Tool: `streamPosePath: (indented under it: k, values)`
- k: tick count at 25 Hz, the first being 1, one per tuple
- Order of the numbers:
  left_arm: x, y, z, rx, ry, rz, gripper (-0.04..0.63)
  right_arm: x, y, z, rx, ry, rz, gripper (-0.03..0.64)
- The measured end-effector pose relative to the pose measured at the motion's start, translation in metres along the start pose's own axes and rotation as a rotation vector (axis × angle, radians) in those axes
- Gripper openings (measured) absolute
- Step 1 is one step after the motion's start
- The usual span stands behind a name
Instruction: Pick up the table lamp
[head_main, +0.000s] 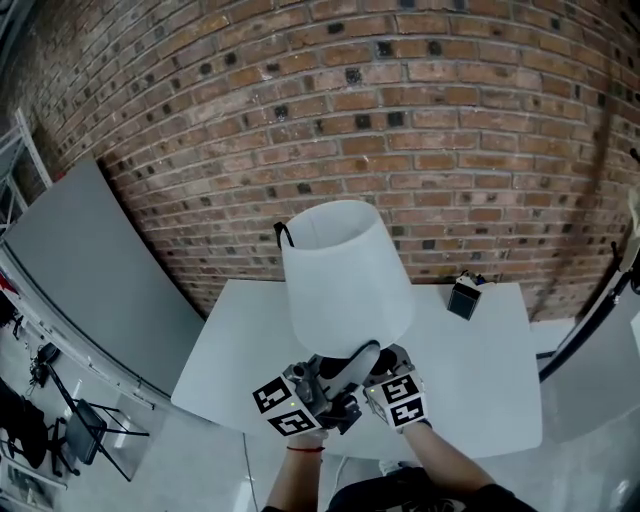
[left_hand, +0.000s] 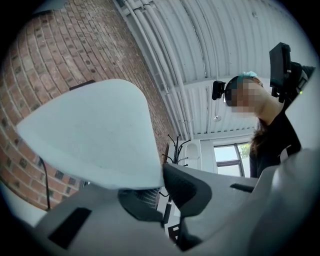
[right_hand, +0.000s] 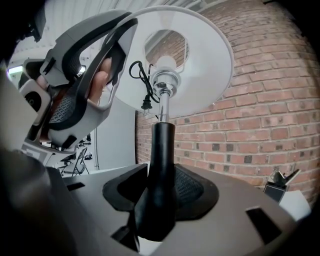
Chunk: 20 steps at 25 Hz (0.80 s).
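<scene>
The table lamp hangs above the white table (head_main: 480, 380), its white shade (head_main: 345, 275) tilted toward the brick wall. My right gripper (right_hand: 160, 195) is shut on the lamp's black stem (right_hand: 160, 160), which stands upright between the pads below the chrome socket (right_hand: 163, 80). My left gripper (left_hand: 160, 192) is shut on the lower rim of the shade (left_hand: 95, 135); it also shows in the right gripper view, with the left gripper (right_hand: 107, 65) clamped on the shade's edge. In the head view both grippers sit under the shade, the left gripper (head_main: 345, 375) beside the right gripper (head_main: 392, 362). The lamp's base is hidden.
The lamp's black cord and plug (right_hand: 142, 92) dangle under the shade. A small dark box (head_main: 465, 298) stands at the table's far edge by the brick wall (head_main: 450, 120). A grey panel (head_main: 90, 270) and a folding chair (head_main: 90, 425) are at left. A person (left_hand: 270, 130) stands behind.
</scene>
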<state>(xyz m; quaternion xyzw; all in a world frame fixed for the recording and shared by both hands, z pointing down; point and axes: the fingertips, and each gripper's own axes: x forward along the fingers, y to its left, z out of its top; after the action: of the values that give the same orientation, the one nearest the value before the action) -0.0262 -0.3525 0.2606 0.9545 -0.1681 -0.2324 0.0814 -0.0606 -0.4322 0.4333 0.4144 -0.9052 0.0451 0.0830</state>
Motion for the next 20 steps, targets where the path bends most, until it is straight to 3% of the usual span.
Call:
streamPosePath:
  k: [20]
  values:
    - [0.026, -0.058, 0.055, 0.13, 0.004, -0.03, 0.017, -0.033, 0.013, 0.086, -0.04, -0.171, 0.01, 0.167]
